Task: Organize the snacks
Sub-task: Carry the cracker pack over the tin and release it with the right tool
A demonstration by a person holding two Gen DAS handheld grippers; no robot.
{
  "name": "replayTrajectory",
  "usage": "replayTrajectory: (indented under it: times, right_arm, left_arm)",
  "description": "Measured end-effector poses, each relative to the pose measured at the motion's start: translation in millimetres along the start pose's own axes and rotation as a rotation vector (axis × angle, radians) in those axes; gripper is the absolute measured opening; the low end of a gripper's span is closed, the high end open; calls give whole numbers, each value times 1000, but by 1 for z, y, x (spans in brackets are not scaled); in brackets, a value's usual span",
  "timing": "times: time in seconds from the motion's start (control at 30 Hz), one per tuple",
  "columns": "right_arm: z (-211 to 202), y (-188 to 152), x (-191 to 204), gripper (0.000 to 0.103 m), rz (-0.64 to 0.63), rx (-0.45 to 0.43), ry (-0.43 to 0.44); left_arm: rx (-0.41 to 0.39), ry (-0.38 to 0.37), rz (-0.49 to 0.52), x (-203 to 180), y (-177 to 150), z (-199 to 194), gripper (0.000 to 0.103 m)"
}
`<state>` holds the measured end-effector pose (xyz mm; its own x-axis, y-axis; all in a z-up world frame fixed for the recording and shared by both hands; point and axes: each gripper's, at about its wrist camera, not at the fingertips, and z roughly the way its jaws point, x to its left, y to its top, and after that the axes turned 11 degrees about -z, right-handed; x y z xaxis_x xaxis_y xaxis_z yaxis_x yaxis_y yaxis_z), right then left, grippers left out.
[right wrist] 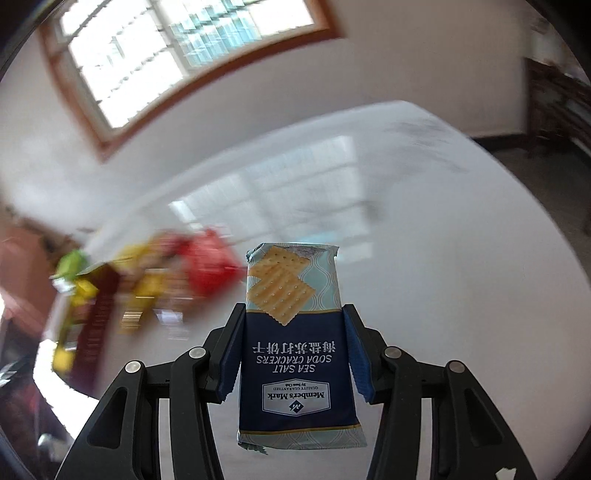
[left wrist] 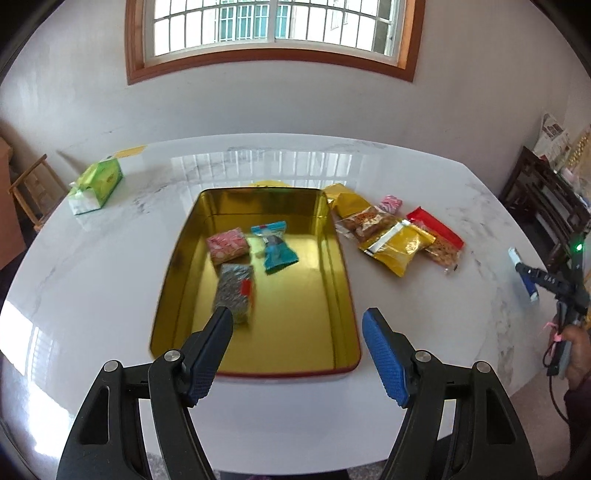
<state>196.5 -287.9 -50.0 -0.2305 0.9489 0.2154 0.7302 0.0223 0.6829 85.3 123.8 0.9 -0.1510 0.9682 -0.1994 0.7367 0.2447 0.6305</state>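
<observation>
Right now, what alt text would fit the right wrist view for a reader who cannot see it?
The right gripper clamps a blue sea salt soda cracker packet, held above a white table. Blurred red and yellow snack packets lie to the left, under a wood-framed window.

Ahead of me a white marble table (left wrist: 110, 266) runs to a pale wall, where a wood-framed window (left wrist: 273, 33) arches above — its panes mirrored in the glossy top. A green tissue box (left wrist: 96, 184) sits near the far left corner. Off the left edge I see a wooden chair (left wrist: 35, 192); to the right, a dark shelf (left wrist: 546, 199) stacked with papers.
</observation>
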Motion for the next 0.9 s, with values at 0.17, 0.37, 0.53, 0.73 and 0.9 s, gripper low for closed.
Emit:
replayTrajectory:
  times: [0.17, 0.37, 0.53, 0.73, 0.9]
  right_arm:
    - [6, 35, 103, 47, -177, -18, 177]
    - [47, 70, 216, 47, -335, 61, 361]
    - [97, 83, 290, 47, -497, 159, 390]
    - [149, 82, 335, 47, -639, 260, 348]
    - [179, 87, 344, 47, -662, 302, 331]
  left_arm:
    - [5, 20, -26, 14, -7, -5, 73]
    - [12, 34, -40, 27, -9, -4, 73]
    - [40, 27, -50, 36, -8, -1, 73]
    - [65, 43, -26, 42, -7, 3, 73]
    - [91, 34, -32, 50, -5, 11, 73]
